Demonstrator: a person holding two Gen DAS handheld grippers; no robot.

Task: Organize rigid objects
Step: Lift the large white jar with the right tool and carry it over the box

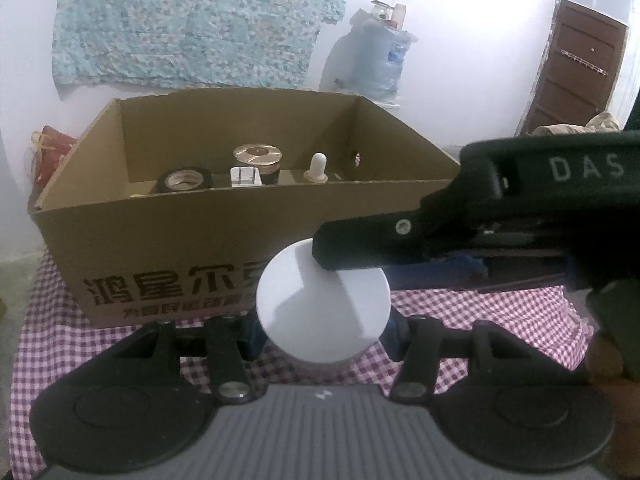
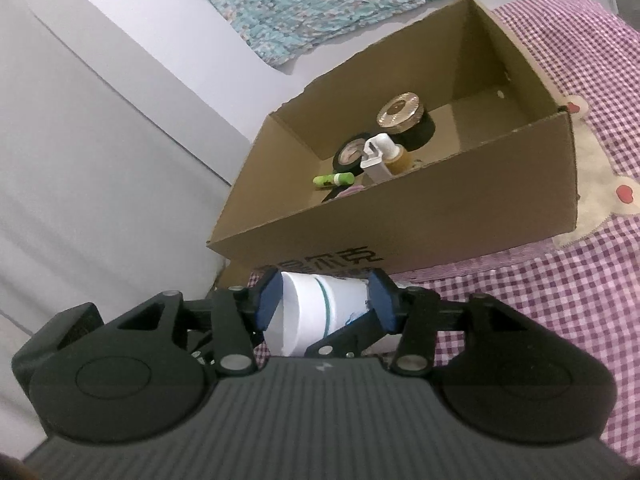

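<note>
White jar (image 1: 323,302), behind it half-filled box (image 1: 248,240)

A white wall (image 1: 280,100) fills the upper frame, with a blue floral cloth (image 1: 192,20) hung at upper left. A brown panelled door (image 1: 576,68) stands at far right. A purple checked tablecloth (image 1: 480,312) spans the lower frame.
</note>
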